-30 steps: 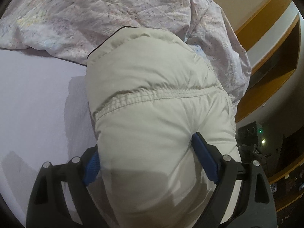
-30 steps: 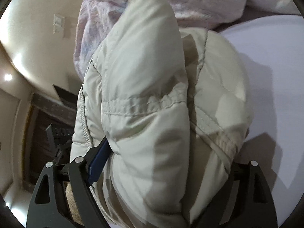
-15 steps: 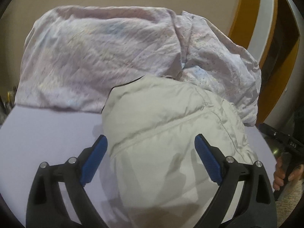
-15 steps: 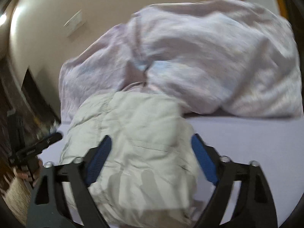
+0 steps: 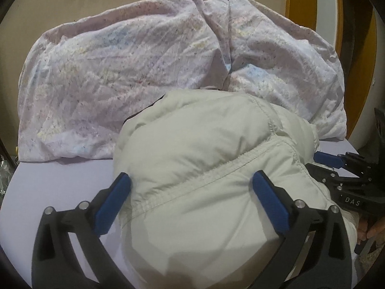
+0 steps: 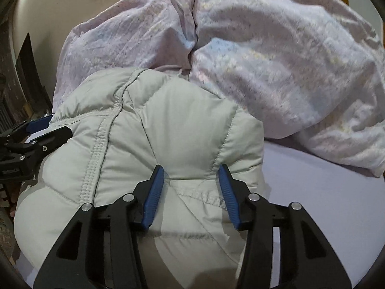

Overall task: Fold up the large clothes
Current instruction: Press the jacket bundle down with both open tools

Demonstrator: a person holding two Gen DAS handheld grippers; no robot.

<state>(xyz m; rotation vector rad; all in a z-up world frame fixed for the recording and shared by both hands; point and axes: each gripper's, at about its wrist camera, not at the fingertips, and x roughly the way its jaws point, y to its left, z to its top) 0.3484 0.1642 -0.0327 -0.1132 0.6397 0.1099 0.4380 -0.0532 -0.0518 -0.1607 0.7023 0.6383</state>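
A pale cream puffer jacket (image 5: 204, 168) lies bunched in a thick folded heap on the lilac bed sheet (image 5: 55, 180). My left gripper (image 5: 192, 187) is open, its blue pads straddling the near end of the heap. The jacket also fills the right wrist view (image 6: 168, 130). My right gripper (image 6: 191, 175) is open over the jacket's near right part, with its pads apart above the fabric. The right gripper shows at the right edge of the left wrist view (image 5: 336, 166). The left gripper shows at the left edge of the right wrist view (image 6: 31, 142).
A crumpled lilac patterned duvet (image 5: 144, 72) is piled behind the jacket against the beige wall; it also shows in the right wrist view (image 6: 276, 60). Bare sheet (image 6: 324, 204) lies to the right of the jacket. A wooden frame (image 5: 336, 12) stands at the far right.
Both grippers held the jacket squeezed between their pads a second ago. They have let go and pulled back, and the jacket now rests on the bed. Both views have tilted up toward the duvet.
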